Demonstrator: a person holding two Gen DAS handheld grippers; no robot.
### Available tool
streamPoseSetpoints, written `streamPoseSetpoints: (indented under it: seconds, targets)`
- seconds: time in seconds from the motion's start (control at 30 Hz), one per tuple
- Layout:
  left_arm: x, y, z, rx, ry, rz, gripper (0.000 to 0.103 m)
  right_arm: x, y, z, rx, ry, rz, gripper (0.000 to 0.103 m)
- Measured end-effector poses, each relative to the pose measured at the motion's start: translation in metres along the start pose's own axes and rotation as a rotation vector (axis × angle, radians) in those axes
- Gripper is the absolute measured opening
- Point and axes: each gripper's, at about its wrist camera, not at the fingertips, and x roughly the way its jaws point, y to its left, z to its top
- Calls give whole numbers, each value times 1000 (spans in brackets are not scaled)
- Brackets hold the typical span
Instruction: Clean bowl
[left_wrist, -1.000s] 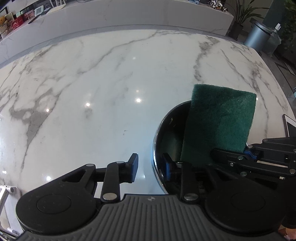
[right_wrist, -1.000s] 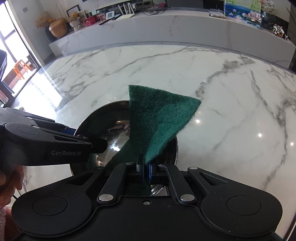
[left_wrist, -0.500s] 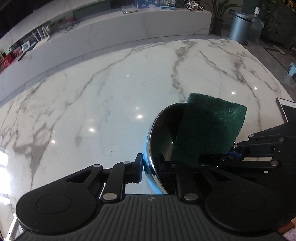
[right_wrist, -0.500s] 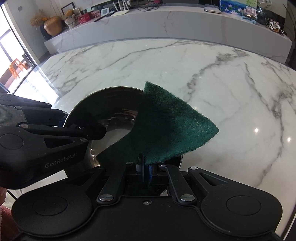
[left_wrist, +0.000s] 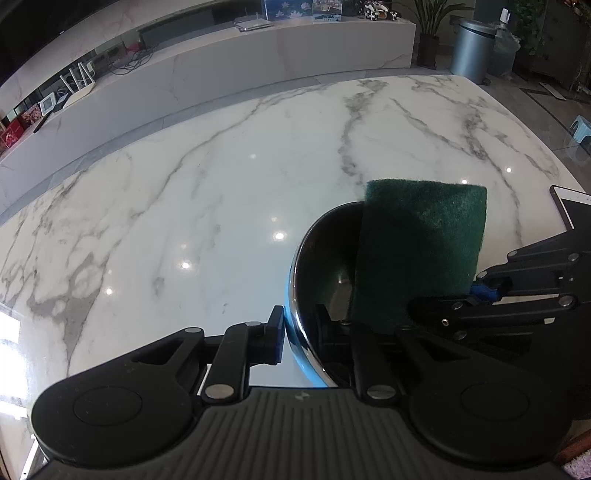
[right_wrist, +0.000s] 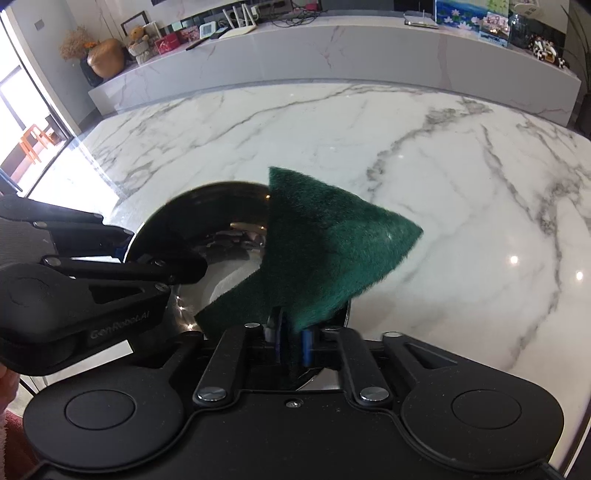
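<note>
Two hand-held grippers work at one shiny round steel bowl (left_wrist: 325, 266) that stands on the white, grey-veined marble counter (left_wrist: 221, 192). The left hand-held gripper (left_wrist: 299, 328) is clamped on the bowl's near rim, one pad on the outer wall and the other inside, with the thin edge pinched between them. The right hand-held gripper (right_wrist: 291, 339) has a dark green rectangular scouring pad (right_wrist: 325, 251) between its blue-tipped fingers (right_wrist: 306, 341); its jaws are opening, and the pad's lower end is now loose between them, a narrow gap showing on the right side. The pad stands up out of the bowl, folded to a point in the right wrist view and showing as a flat upright slab (left_wrist: 421, 254) in the left wrist view, where it covers the bowl's right half. At the counter's right edge lies the corner of a white-framed tablet (left_wrist: 570, 210), apart from the bowl.
</note>
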Motion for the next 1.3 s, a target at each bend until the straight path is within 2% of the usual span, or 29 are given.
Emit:
streamPoseSetpoints:
  seconds: [0.17,0.3,0.4,0.5,0.6,0.7,0.87,1.03,1.3]
  targets:
    - [0,-1,0,2,-2,5,15,-10,-4,0,15,-22,15,21]
    - [0,-1,0,2,-3,6,15,-17,-4,-1,10,-37,24,30]
    - [0,-1,0,6,-6,8,15,-23,3,-2,-38,-54,18,40]
    - [0,0,0,5,-3,7,15,-28,14,-5,-132,-61,-26,42]
    - [0,1,0,4,-1,7,15,-34,15,-6,-147,-68,-46,46]
    - [0,0,0,4,-1,10,15,-34,11,-5,-122,-43,-11,53]
    - [1,0,1,2,0,10,15,-28,7,-5,-103,2,-43,54]
    - [1,1,0,3,3,13,16,-28,-2,-8,-38,42,16,54]
    - [1,2,0,5,2,11,16,-26,0,-13,-28,99,78,54]
